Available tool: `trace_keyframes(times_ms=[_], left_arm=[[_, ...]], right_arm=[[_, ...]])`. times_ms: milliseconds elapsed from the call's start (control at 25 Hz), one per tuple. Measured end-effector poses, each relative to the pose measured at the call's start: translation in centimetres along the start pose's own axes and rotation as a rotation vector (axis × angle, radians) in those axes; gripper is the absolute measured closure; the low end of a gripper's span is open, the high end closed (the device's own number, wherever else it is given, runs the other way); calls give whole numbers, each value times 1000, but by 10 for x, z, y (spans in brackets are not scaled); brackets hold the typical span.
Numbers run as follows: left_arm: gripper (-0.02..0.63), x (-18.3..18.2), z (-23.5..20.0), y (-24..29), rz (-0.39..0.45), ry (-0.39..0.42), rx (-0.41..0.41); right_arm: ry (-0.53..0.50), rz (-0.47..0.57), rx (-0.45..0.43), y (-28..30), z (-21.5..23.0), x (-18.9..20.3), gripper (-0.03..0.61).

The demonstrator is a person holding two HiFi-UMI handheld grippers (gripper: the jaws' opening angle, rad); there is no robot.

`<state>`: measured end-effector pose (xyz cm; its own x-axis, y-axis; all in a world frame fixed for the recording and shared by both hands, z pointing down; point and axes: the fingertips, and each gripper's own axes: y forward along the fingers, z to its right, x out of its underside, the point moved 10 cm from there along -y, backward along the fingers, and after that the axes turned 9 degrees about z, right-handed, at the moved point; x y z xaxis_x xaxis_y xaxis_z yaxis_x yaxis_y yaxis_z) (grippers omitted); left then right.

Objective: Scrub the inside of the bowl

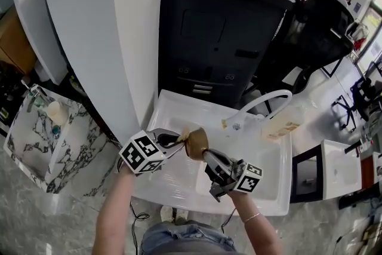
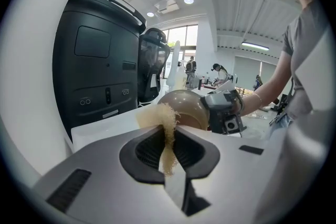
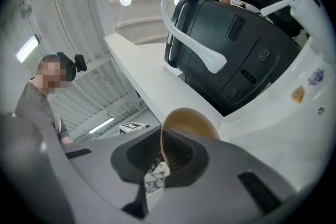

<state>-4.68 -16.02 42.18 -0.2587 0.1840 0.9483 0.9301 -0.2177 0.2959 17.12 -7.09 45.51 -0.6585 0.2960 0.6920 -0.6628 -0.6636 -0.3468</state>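
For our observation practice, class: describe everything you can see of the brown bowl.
The bowl is round, smooth and glossy golden-brown. It is held above the white sink, tipped on its side. The right gripper clamps its rim, one jaw inside, one outside. The left gripper holds a tan fibrous scrubber beside its rounded outer wall; whether they touch is unclear.

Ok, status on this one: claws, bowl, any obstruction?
Left claw shut on scrubber. Right claw shut on bowl rim, over sink. Scrubber beside bowl. Nothing blocking.
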Motion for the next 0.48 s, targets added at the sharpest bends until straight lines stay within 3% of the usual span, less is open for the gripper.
trace_keyframes(times_ms=[480], left_arm=[[569, -5, 9, 0, 57, -40, 23]], right_arm=[[6, 30, 82, 7, 10, 4, 557]])
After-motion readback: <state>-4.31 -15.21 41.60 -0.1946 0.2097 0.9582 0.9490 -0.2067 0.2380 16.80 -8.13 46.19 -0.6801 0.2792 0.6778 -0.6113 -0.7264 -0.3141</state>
